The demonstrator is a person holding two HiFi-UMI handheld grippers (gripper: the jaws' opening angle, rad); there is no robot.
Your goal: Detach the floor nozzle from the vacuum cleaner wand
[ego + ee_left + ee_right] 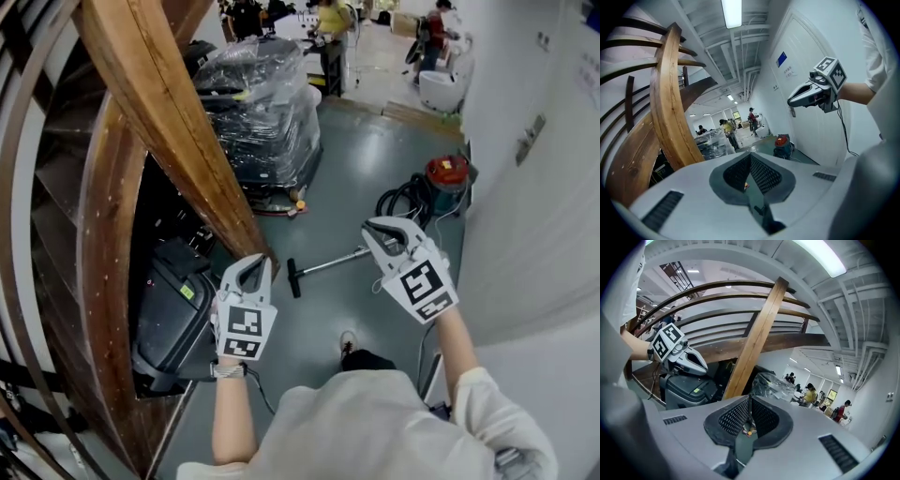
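Observation:
A metal wand (pixel 336 262) lies on the grey floor with its black floor nozzle (pixel 294 278) at the near-left end. It runs back toward a red-topped vacuum cleaner (pixel 447 176) with a coiled black hose (pixel 401 200) by the right wall. My left gripper (pixel 253 263) hangs shut and empty in the air, left of the nozzle. My right gripper (pixel 373 228) is also shut and empty, held above the wand's far part. In the left gripper view the jaws (pixel 750 158) meet at their tips, with the vacuum cleaner (pixel 783 142) far ahead. The right gripper view shows its jaws (pixel 750 403) closed too.
A slanting wooden stair beam (pixel 159 112) and curved rails fill the left. A black machine (pixel 178 309) sits under them. A plastic-wrapped pallet (pixel 262 112) stands behind. A white wall (pixel 534 216) bounds the right. Several people work far back.

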